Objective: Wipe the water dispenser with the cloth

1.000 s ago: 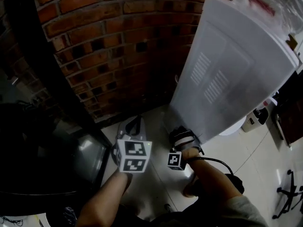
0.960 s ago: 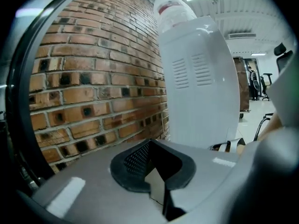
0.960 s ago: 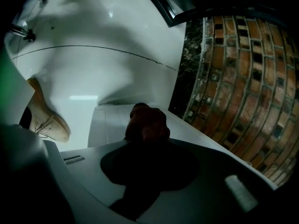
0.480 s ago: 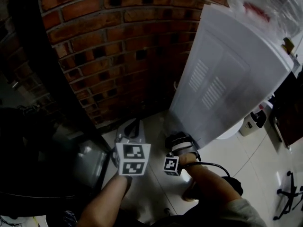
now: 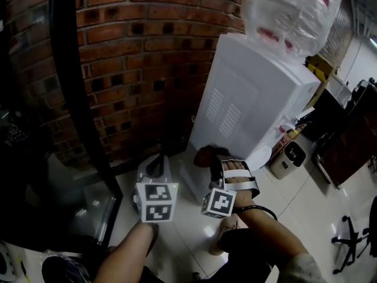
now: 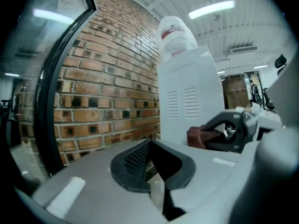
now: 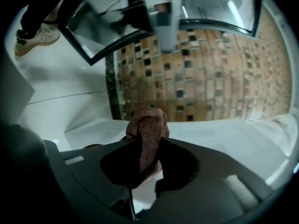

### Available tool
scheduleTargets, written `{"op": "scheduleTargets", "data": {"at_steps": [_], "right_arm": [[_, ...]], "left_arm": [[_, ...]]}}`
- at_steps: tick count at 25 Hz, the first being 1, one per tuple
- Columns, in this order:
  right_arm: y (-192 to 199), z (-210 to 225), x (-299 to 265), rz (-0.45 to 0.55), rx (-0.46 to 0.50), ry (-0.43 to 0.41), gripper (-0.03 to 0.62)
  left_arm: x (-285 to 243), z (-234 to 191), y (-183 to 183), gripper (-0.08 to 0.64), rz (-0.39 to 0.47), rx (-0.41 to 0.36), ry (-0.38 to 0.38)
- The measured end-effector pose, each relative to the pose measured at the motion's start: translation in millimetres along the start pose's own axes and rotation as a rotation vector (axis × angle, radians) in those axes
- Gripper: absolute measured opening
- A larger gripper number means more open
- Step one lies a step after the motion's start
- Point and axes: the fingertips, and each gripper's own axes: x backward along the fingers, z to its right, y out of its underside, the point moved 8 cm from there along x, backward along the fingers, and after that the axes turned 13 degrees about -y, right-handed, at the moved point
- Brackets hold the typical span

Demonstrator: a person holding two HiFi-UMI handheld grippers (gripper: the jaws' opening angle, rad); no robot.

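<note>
1. Water dispenser (image 5: pixel 247 99): lower side panel looks mid-wipe.
2. Right hand-held gripper (image 5: pixel 217 161): has risen from the dispenser's foot, pinching the cloth.
3. Left hand-held gripper (image 5: pixel 154 165): pressed together, empty, raised slightly.
4. Cloth (image 5: pixel 205 155): at the panel's lower corner.

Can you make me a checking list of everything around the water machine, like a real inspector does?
Surface: glossy white tiled floor.
Job's things: white water dispenser with a plastic-wrapped bottle on top; brown cloth low by its side panel, contact unclear.
Clutter: small white appliance on the floor beside the dispenser; chair base farther right.
Grippers: right gripper shut on the cloth; left gripper shut, nothing in it.
Cables: black cable looping from the right gripper.
Surroundings: brick wall behind; dark-framed glass door at left.
</note>
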Motion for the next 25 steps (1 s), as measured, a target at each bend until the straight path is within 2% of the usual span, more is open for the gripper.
{"op": "scheduleTargets", "data": {"at_steps": [4,8,11,14,19,25], "right_arm": [[18.1,71.6,71.0,0.04,-0.076,0.219,0.104],[22.6,135.4,137.8,0.08,-0.082,0.421,0.104],[31.5,179.7,172.2,0.063,-0.082,0.545,0.104],[44.1,217.5,189.1,0.028,-0.097,0.635,0.104],[58.8,240.4,184.7,-0.042,-0.098,0.661,0.104],[52.2,214.9,168.8,-0.076,-0.04,0.612,0.103]], "left_arm": [[21.3,30.1,-12.4,0.0,0.052,-0.026,0.056],[36.2,50.6,-25.5,0.0,0.125,-0.097,0.091],[42.4,53.6,-35.3,0.0,0.151,-0.097,0.109],[44.8,49.5,-42.4,0.0,0.168,-0.085,0.114],[43.7,38.3,-46.6,0.0,0.168,-0.06,0.102],[44.9,30.9,-45.2,0.0,0.165,-0.05,0.098]]}}
